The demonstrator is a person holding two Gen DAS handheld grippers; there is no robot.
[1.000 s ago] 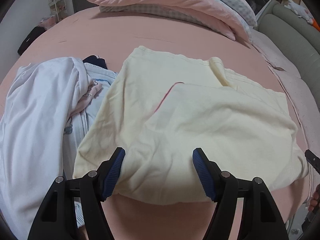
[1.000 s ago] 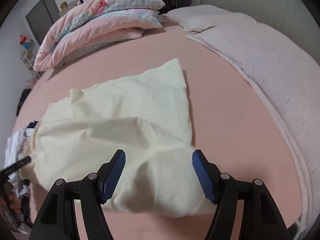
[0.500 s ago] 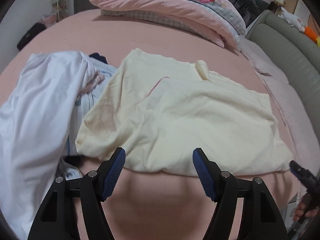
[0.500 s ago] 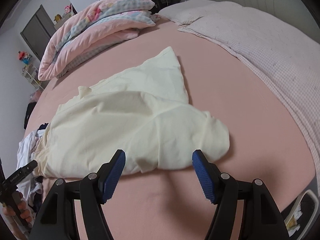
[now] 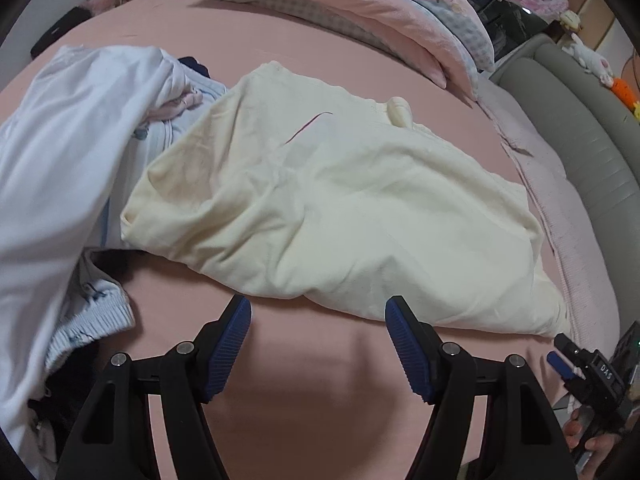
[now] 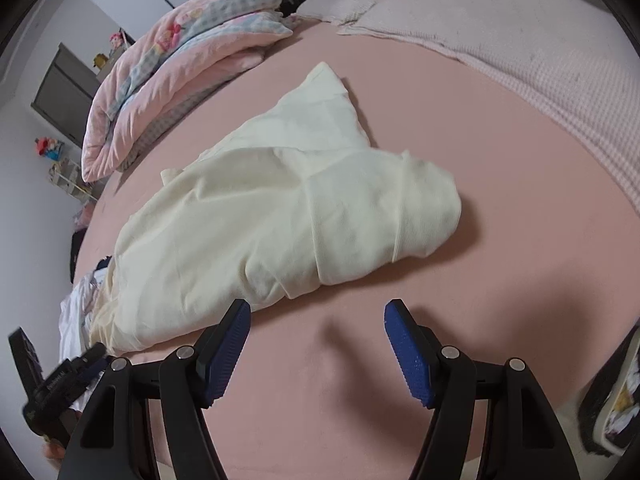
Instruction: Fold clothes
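1. On the pink bed in front of us lies the cream garment, roughly doubled over but lumpy, with one corner sticking out toward the far side and the near edge rumpled.
2. We hold the left tongs just short of that near edge, jaws apart and nothing between the blue pads.
3. We hold the right tongs likewise spread and empty over bare sheet, near the garment's nearer end.
4. We judge the fold only partly done: a first fold seems made, yet the layers are not squared, and smoothing plus at least one more fold looks to be left.
5. Beside the garment, touching its left side, sits a heap of unfolded clothes, mostly white and pale blue with something dark beneath, so we reckon most of the task is ahead.
6. Farther back on the bed we see a folded pink quilt with a checked lining, well apart from the garment.
7. Along one side runs a pale waffle-textured blanket; past it in the left view stands a grey padded headboard with soft toys on top.
8. We see white walls, a dark cabinet and small shelves at the room's edge.
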